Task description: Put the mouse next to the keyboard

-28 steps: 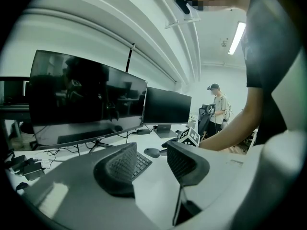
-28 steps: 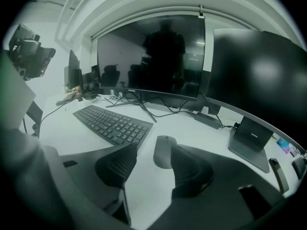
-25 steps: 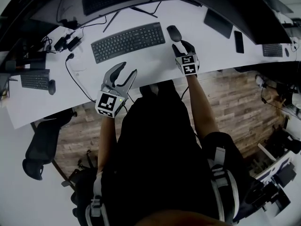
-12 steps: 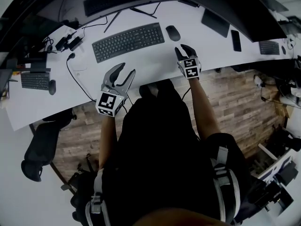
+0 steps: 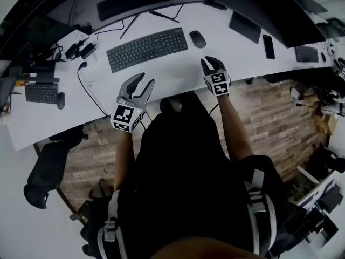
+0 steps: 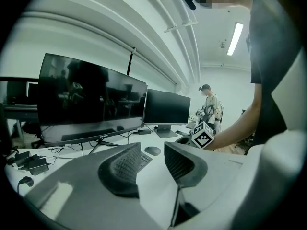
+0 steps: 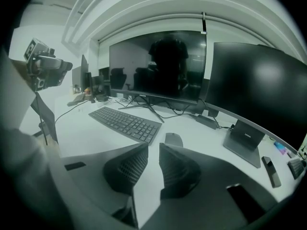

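From the head view, the mouse [image 5: 197, 39] sits on the white desk [image 5: 178, 72] just beside the right end of the keyboard [image 5: 147, 49], a small gap between them. The right gripper [image 5: 212, 61] hovers near the desk edge, short of the mouse and clear of it, while the left gripper [image 5: 143, 81] hangs over the desk edge below the keyboard. Over to the left gripper view: the left gripper [image 6: 152, 163] has its jaws a fair way apart, having just been closing, and nothing sits between them; far beyond the gap the mouse [image 6: 153, 151] lies on the desk by the keyboard [image 6: 144, 158] corner, with a dark monitor [image 6: 91, 99] behind. Now the right gripper view: the right gripper [image 7: 153, 166] has just been closing too, only a narrow slit left between the pads, nothing in it. The mouse [image 7: 173, 139] rests past the jaw tips, untouched, just right of the keyboard [image 7: 124, 122].
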A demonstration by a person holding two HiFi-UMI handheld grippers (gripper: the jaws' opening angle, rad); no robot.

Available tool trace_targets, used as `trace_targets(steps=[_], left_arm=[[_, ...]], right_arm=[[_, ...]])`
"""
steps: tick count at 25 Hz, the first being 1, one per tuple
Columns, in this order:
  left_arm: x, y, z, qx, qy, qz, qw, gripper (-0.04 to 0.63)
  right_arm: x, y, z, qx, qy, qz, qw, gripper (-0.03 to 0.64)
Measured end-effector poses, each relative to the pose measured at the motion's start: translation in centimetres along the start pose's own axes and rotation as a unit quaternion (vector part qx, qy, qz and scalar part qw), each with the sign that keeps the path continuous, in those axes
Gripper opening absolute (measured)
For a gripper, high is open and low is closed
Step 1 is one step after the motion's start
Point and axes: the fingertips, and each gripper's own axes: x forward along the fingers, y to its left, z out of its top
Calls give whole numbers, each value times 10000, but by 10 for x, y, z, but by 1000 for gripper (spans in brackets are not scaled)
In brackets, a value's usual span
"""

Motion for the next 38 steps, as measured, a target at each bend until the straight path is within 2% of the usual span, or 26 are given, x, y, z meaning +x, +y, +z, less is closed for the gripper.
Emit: trace_targets(steps=[13,16,21,26,31,38], left_arm=[[-7,-1,5,177,-48,-21,9998,127],[-9,-2,5,199,-46,-36,9998,119],[-11,-8,4,210,-32,-46,9998,98],[-12,-13,-1,213,24,-70,9997,74],[-10,-19,-3,260,61,-211,9994,12],[-7,-30,-4,313,115,-365,9988,0]], right_arm=[[-32,14,30,-141,-412,-64,9990,34],[-44,13,41,-156,-541,-148,9983,4],[-62,13,53,-21,-762,-236,9968,3],[-70,22,58,-165,-909,-141,9956,3],[-71,34,52,-228,-841,-7,9962,3],[-76,41,44,-201,-813,48,9965,3]])
